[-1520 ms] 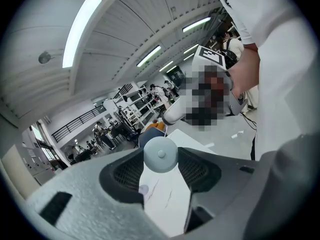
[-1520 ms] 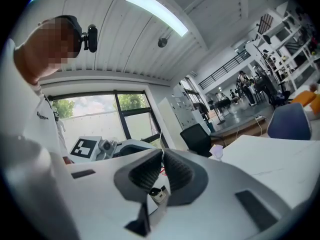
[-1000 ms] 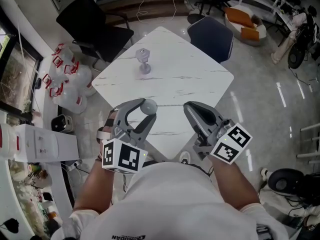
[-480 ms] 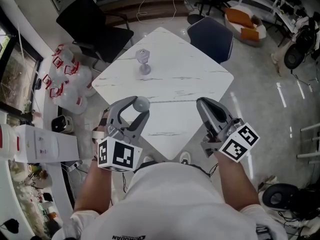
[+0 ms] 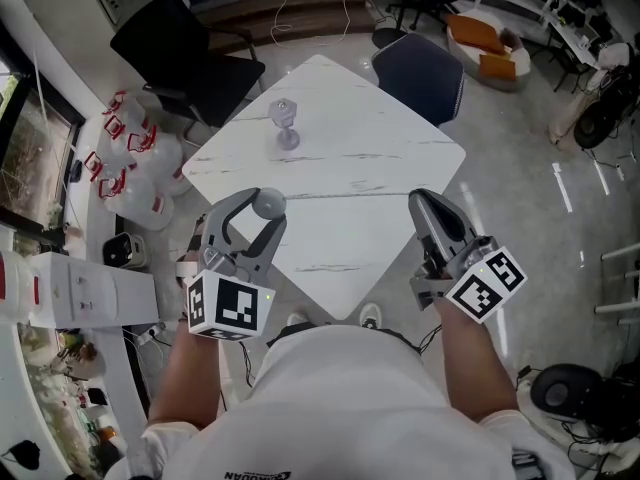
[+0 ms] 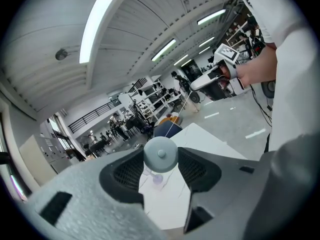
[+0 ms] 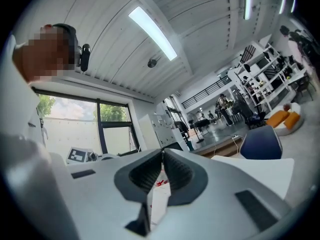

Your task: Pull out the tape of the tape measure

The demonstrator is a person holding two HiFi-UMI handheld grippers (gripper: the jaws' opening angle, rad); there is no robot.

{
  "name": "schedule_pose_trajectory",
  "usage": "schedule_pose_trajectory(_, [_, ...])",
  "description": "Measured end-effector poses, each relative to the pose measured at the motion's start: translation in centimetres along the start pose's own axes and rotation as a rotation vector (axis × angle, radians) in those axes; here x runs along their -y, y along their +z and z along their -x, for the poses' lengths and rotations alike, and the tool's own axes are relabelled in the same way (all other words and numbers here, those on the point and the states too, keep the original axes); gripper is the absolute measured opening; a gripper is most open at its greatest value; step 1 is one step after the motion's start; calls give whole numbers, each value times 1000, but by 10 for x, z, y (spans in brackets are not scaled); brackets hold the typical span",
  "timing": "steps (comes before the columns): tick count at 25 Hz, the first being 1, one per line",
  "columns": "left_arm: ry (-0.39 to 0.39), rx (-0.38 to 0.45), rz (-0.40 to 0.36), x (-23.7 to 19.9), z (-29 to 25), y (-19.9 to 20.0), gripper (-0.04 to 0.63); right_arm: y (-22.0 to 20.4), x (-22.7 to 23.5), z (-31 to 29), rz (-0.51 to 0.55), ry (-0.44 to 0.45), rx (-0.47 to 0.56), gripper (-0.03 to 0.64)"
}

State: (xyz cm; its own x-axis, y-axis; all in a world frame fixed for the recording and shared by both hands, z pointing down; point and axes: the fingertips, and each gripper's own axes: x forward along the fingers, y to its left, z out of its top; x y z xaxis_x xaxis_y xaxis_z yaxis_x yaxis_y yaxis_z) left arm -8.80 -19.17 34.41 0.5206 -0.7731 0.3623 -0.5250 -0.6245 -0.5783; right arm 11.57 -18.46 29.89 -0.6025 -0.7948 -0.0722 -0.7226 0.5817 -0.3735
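The tape measure (image 5: 270, 203) is a small round grey case with a centre button. My left gripper (image 5: 266, 205) is shut on it over the table's near left edge, and in the left gripper view the case (image 6: 160, 154) sits pressed between both pads. A thin tape line (image 6: 181, 109) runs from the case up toward my right gripper (image 6: 200, 82). The right gripper (image 5: 421, 201) hovers at the table's near right edge with its jaws closed tip to tip (image 7: 162, 153); the tape end itself is too thin to make out there.
The white marble-pattern table (image 5: 360, 148) carries a small grey goblet-shaped object (image 5: 286, 123) at its far left. A black chair (image 5: 185, 43) and a blue chair (image 5: 420, 73) stand behind it. Water jugs (image 5: 130, 158) crowd the floor at left.
The two grippers have moved apart: the left with the tape measure drifted left, the right swung out to the right, widening the gap between them.
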Motion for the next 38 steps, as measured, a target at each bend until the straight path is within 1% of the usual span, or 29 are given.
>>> schedule_pose_trajectory(11, [0, 13, -3, -4, 1, 3, 221, 8, 6, 5, 22, -13, 11, 20])
schedule_pose_trajectory(18, [3, 8, 2, -5, 0, -2, 221, 5, 8, 7, 38, -27, 10, 20])
schedule_pose_trajectory(20, [13, 0, 7, -7, 0, -4, 221, 5, 10, 7, 40, -41, 14, 20])
schedule_pose_trajectory(25, [47, -38, 43, -22, 4, -18, 221, 16, 32, 18, 6, -99, 40, 20])
schedule_pose_trajectory(38, [50, -32, 39, -24, 5, -19, 221, 18, 35, 22, 27, -104, 44, 20])
